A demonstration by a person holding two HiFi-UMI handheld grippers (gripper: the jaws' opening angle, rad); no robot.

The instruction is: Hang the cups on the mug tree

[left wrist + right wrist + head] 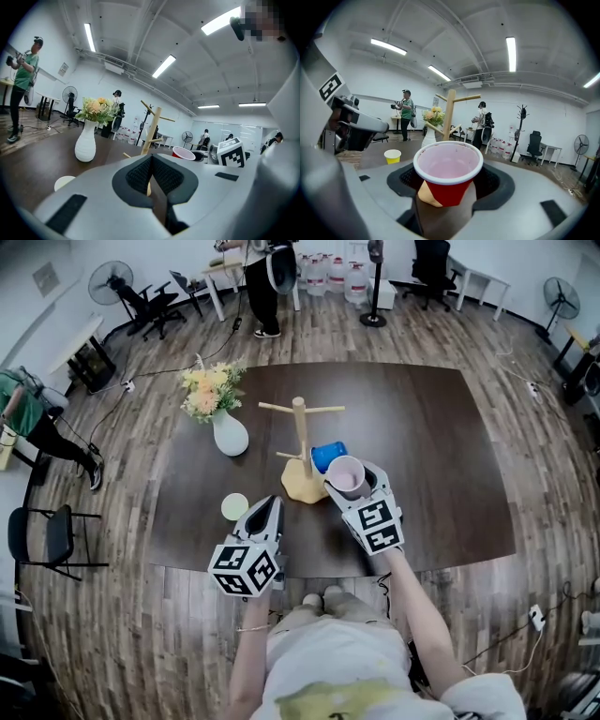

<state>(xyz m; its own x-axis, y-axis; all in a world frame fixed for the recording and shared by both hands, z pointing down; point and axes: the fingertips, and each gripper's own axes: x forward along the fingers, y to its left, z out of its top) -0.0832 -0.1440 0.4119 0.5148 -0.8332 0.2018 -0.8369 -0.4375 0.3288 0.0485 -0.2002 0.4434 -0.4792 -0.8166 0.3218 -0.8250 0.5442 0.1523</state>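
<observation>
Between my right gripper's [350,474] jaws, at the centre of the head view, a red cup [449,185] is clamped upright, white rim up, just right of the mug tree [302,442]. A blue cup [328,457] lies by the tree's base. Lower left of centre, my left gripper [270,509] has its jaws together on nothing, beside a yellow cup [234,506]. Black-and-white square patterns cover both marker cubes [246,568].
</observation>
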